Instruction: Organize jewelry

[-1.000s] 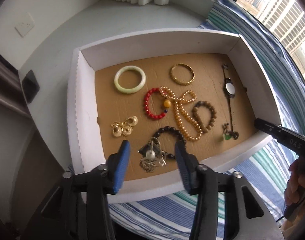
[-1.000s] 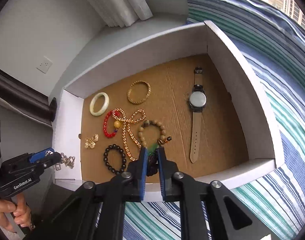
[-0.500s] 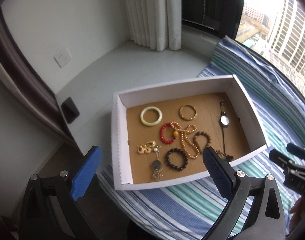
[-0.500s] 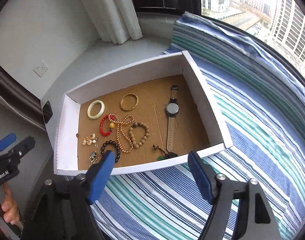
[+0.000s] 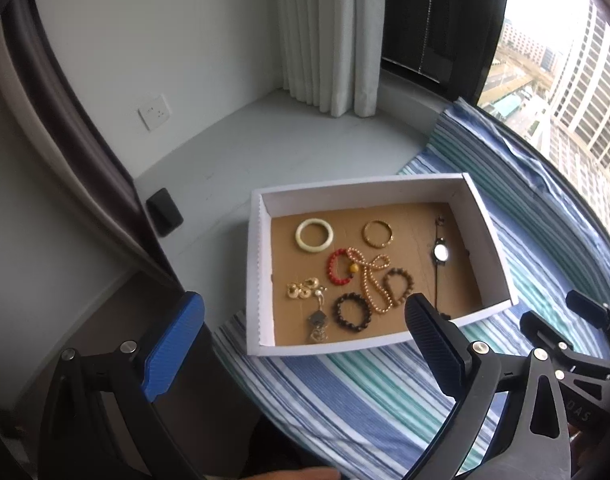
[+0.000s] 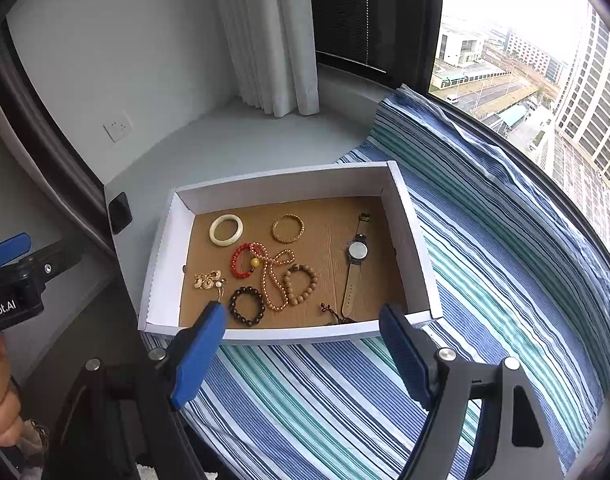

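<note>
Striped blue-and-green cloth (image 6: 485,280) beside a window carries a white cardboard tray with brown floor (image 6: 415,240); bracelets, a strapped wristwatch (image 6: 355,264) and pendants all lie inside. Left gripper (image 5: 301,344) and right gripper (image 6: 305,352) hover with jaws wide apart, empty; sorting appears essentially complete.

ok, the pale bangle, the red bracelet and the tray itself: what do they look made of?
Pale bangle: smooth, glossy cream ring in one solid piece, looks like jade or glass; can't tell which.
Red bracelet: small shiny red beads, coral-like or plastic, with one amber-coloured bead.
Tray: white card walls, bare brown corrugated cardboard floor, matte.
</note>
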The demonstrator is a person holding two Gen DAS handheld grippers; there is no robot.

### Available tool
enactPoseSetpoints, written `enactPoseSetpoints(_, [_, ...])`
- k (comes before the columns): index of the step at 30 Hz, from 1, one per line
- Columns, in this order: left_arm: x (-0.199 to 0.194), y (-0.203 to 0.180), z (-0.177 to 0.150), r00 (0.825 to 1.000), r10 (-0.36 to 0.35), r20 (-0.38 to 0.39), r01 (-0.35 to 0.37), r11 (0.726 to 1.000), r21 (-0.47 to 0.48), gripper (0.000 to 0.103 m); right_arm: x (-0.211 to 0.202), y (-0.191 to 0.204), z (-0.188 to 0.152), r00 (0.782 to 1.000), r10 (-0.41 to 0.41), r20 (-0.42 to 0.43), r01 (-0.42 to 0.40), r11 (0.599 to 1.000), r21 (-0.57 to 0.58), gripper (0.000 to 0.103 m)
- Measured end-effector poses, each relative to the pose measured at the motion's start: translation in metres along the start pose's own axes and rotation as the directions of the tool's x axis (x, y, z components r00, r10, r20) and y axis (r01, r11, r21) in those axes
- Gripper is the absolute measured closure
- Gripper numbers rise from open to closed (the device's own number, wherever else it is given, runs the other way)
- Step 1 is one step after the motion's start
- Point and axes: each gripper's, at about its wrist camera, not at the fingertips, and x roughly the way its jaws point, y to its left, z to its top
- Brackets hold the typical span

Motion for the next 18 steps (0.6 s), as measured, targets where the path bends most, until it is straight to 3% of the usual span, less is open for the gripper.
enactPoseSetpoints(6, [-0.006,0.006,-0.002,1.000,-0.018,-0.012,0.018,0.999,-0.028,0.002,-0.017,0.016,0.005,1.000,-0.017,0.014,0.018,0.999,-0.037,0.022])
enactPoseSetpoints(18, [-0.013,0.003,-0.005,1.000,0.014,-0.004,-0.014,1.000,-0.009,0.000,-0.018,0.018,0.006,0.999,-0.033,0.011,0.034,0.998,-0.045,0.022])
